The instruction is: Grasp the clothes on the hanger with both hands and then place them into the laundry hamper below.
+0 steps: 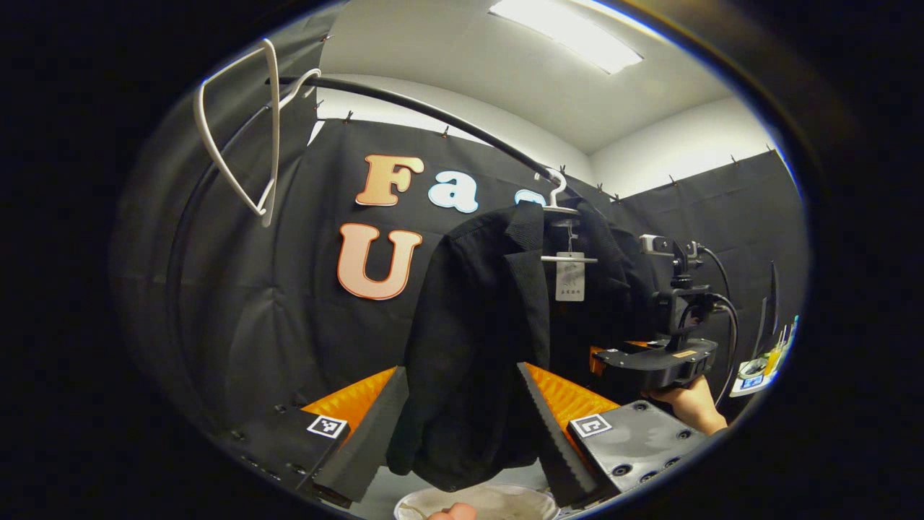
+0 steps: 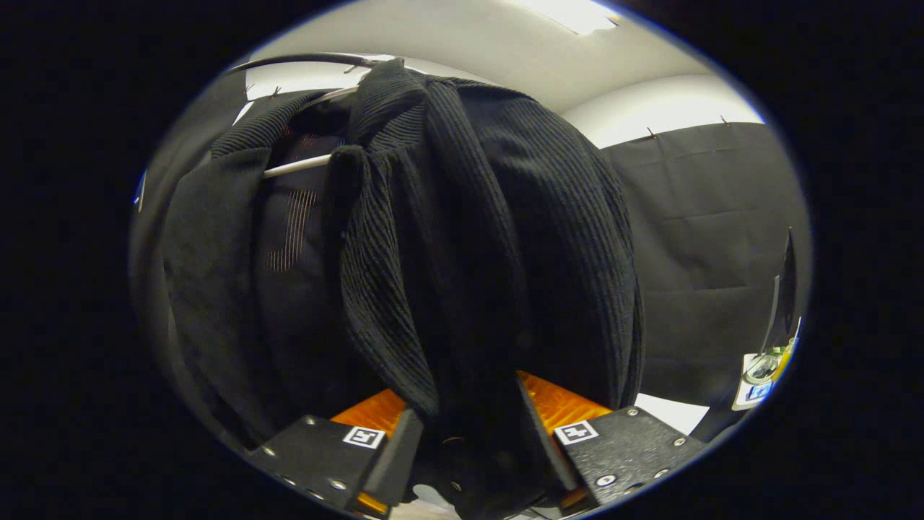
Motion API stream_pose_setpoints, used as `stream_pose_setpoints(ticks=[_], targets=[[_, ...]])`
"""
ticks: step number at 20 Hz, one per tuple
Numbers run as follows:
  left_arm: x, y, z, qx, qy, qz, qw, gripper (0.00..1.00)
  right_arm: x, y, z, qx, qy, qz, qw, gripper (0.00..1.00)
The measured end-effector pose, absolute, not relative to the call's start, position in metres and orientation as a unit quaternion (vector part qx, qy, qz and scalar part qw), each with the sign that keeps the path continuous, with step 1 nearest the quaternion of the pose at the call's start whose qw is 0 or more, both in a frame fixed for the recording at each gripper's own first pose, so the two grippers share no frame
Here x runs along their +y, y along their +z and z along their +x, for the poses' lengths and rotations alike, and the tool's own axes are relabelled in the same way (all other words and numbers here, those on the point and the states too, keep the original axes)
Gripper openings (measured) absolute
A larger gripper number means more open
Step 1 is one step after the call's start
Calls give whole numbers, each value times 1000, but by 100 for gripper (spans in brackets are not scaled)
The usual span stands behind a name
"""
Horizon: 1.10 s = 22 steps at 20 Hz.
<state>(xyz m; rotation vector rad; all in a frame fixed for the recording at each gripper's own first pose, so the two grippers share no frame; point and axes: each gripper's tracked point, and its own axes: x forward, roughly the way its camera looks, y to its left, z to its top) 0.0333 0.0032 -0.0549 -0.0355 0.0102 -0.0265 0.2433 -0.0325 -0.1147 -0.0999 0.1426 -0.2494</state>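
Between both tongs' spread fingers, black jacket is hanging vertically; right tongs nearer, left tongs also gaping, neither gripping.

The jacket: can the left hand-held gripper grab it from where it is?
Probably yes. In the left gripper view the jacket hangs from its hanger, its lower part already between the open fingers of the left hand-held gripper. Nothing sits in front; closing should catch the cloth.
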Motion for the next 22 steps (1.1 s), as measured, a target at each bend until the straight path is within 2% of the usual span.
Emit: stream_pose_setpoints(ticks=[4, 5, 6, 8, 9, 10, 11, 12, 13, 14, 15, 16, 17, 18, 22], targets=[[-27, -53, 47, -15, -53, -17, 998, 96, -41, -96, 225, 52, -109, -54, 991, 12], [-35, -56, 58, -18, -53, -16, 998, 93, -43, -93, 219, 47, -100, -56, 992, 7], [-45, -61, 72, -17, -52, -15, 998, 96, -42, -85, 214, 38, -91, -62, 993, 5], [-67, -79, 105, -7, -54, -17, 998, 93, -38, -64, 199, 13, -75, -84, 994, 2], [-77, -87, 123, -4, -52, -16, 998, 96, -36, -55, 193, 2, -69, -95, 993, 1], [-83, -91, 140, -6, -45, -16, 999, 93, -34, -49, 185, -6, -63, -103, 993, 1], [-86, -96, 155, -9, -32, -18, 999, 97, -36, -44, 176, -12, -55, -109, 992, 1], [-86, -100, 169, -15, -19, -19, 1000, 93, -35, -38, 171, -19, -51, -116, 992, 8], [-84, -102, 182, -19, -3, -20, 1000, 97, -33, -33, 167, -24, -47, -124, 991, 1], [-80, -104, 196, -25, 8, -19, 999, 92, -31, -29, 165, -29, -41, -129, 990, 1], [-74, -106, 206, -28, 21, -18, 999, 96, -25, -25, 165, -33, -36, -132, 990, 1], [-64, -108, 214, -29, 37, -17, 999, 93, -22, -25, 163, -34, -34, -134, 990, 1], [-54, -107, 222, -33, 47, -19, 998, 100, -22, -25, 162, -33, -33, -135, 990, 1], [-48, -107, 229, -34, 47, -28, 998, 96, -22, -23, 161, -32, -33, -135, 990, 1], [-6, -97, 222, -41, 49, -73, 995, 38, -23, -16, 164, -35, -37, -135, 989, 1]])
